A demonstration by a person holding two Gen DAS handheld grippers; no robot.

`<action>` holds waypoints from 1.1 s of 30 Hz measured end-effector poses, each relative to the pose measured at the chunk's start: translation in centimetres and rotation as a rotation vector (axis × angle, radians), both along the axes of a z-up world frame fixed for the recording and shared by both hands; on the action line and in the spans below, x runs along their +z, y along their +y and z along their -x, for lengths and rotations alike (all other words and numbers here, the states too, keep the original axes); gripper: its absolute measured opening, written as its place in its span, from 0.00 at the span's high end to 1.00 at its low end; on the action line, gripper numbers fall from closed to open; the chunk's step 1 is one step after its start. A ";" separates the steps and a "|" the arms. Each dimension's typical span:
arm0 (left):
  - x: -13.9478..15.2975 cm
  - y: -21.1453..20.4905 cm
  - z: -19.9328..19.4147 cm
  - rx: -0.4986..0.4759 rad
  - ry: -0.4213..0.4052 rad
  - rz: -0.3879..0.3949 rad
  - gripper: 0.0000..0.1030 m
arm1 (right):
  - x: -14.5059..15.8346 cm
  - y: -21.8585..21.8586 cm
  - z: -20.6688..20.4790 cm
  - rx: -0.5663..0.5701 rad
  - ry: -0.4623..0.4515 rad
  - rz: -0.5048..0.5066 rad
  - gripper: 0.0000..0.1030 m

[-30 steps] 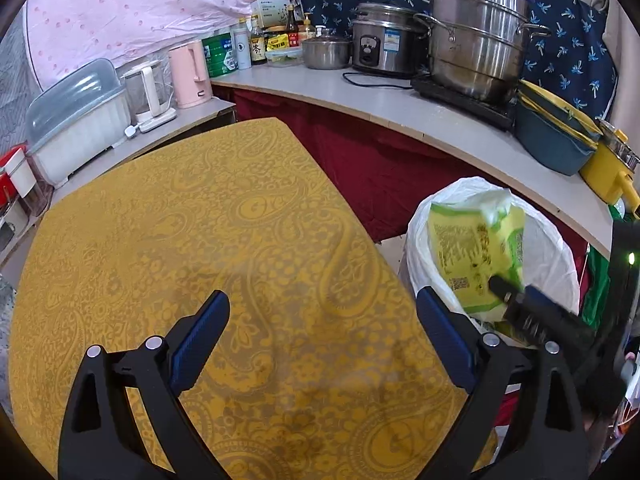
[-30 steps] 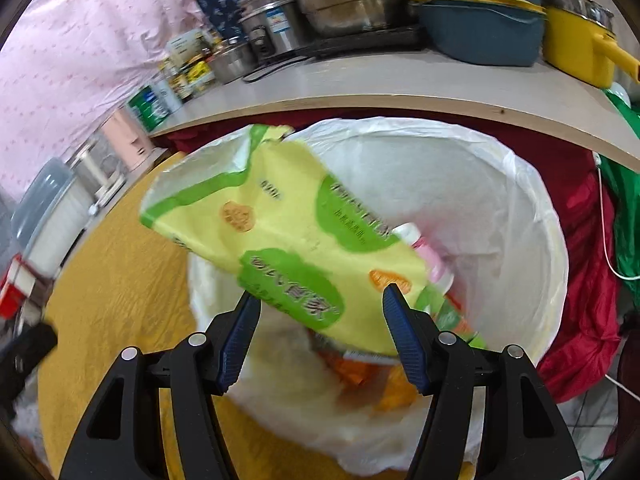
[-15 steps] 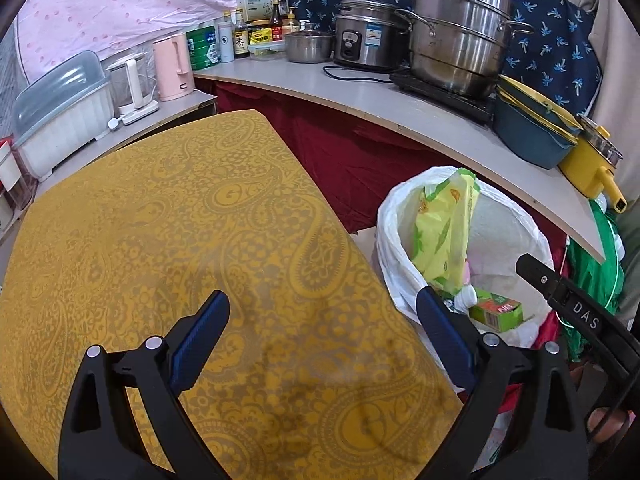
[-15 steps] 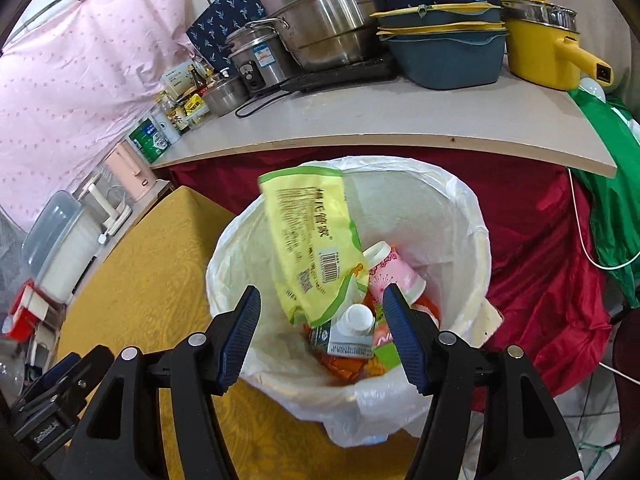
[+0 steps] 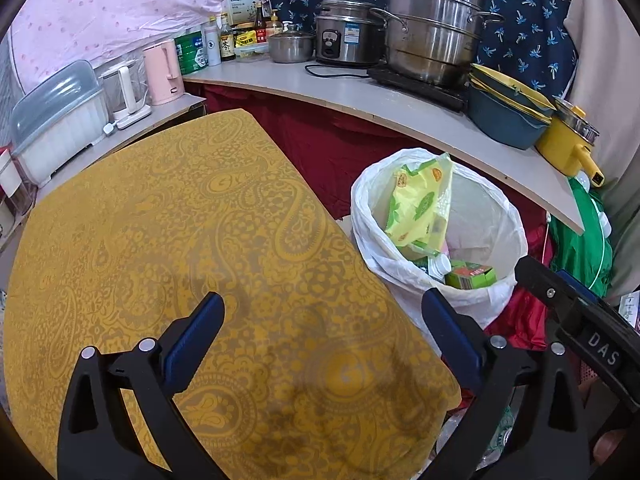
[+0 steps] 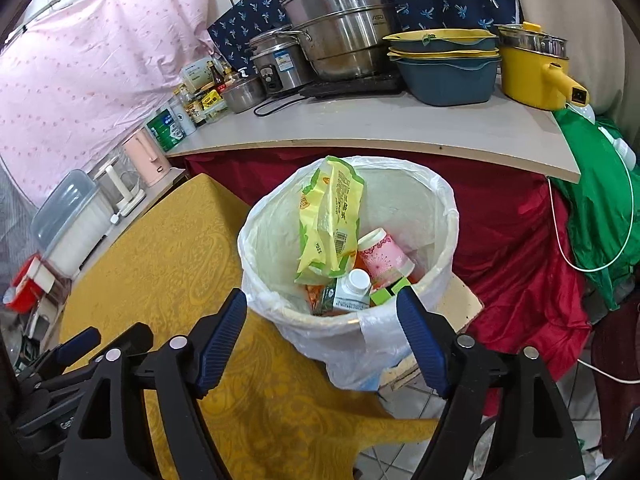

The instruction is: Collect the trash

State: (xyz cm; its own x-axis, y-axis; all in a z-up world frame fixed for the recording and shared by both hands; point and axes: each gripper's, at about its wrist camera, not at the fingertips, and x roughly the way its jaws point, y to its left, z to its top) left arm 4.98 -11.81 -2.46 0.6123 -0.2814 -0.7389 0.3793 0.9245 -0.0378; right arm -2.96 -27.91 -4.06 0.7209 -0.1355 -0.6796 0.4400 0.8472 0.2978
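Note:
A white-lined trash bin (image 6: 416,192) stands beside the yellow paisley table (image 5: 180,248); it also shows in the left wrist view (image 5: 368,216). A yellow-green snack bag (image 6: 330,216) leans upright inside it, next to a pink paper cup (image 6: 384,258), a white-capped carton (image 6: 348,292) and a green box (image 5: 470,274). My right gripper (image 6: 322,338) is open and empty, above and in front of the bin's near rim. My left gripper (image 5: 324,340) is open and empty over the bare tablecloth. The right gripper's side (image 5: 576,320) shows in the left wrist view.
A curved grey counter (image 6: 360,124) behind the bin carries steel pots (image 5: 432,40), a rice cooker (image 5: 346,38), blue and yellow basins (image 6: 444,68), a yellow pot (image 6: 536,72), bottles and a pink kettle (image 5: 162,70). Red cloth (image 6: 512,240) and green cloth (image 6: 600,200) hang at right.
The yellow-green bag left my right gripper and dropped into the bin, now leaning inside. My right gripper pulled back and up from the bin. The left gripper stayed open over the table.

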 end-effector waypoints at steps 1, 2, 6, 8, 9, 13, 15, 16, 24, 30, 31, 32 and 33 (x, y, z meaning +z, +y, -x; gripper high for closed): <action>0.0 0.0 0.1 0.001 0.005 -0.001 0.08 | 0.2 0.0 0.2 -0.002 0.002 0.002 0.25; 0.0 0.0 0.2 0.001 0.009 -0.002 0.08 | 0.3 0.1 0.5 -0.003 0.006 0.008 0.24; 0.1 0.2 0.7 0.002 0.012 -0.008 0.08 | 0.7 0.6 1.0 0.002 0.041 0.049 0.22; 0.0 0.3 0.7 -0.001 0.016 -0.013 0.08 | 0.9 0.8 1.2 0.006 0.054 0.054 0.22; 0.0 0.3 0.8 -0.002 0.019 -0.018 0.08 | 1.0 0.9 1.4 0.006 0.062 0.057 0.22; 0.2 0.1 1.0 -0.013 0.021 -0.033 0.08 | 1.4 1.2 1.8 0.010 0.072 0.058 0.22; 0.4 0.0 1.2 -0.027 0.010 -0.046 0.08 | 1.7 1.4 1.8 0.012 0.074 0.063 0.22; 0.5 -0.1 1.3 -0.033 0.002 -0.055 0.08 | 1.9 1.6 1.8 0.012 0.075 0.067 0.22; 1.4 -0.5 1.0 -0.046 -0.013 -0.071 0.08 | 3.0 2.5 1.6 0.018 0.076 0.087 0.22; 1.7 -1.5 0.6 -0.069 -0.027 -0.092 0.08 | 3.7 2.3 1.3 0.012 0.072 0.096 0.22; 1.7 -1.6 0.5 -0.072 -0.027 -0.093 0.08 | 3.7 2.3 1.2 0.012 0.074 0.101 0.22; 1.7 -1.7 0.4 -0.074 -0.027 -0.094 0.08 | 3.8 2.2 1.2 0.010 0.075 0.106 0.22; 1.7 -1.9 0.2 -0.076 -0.028 -0.097 0.08 | 3.9 2.1 1.1 0.007 0.079 0.111 0.22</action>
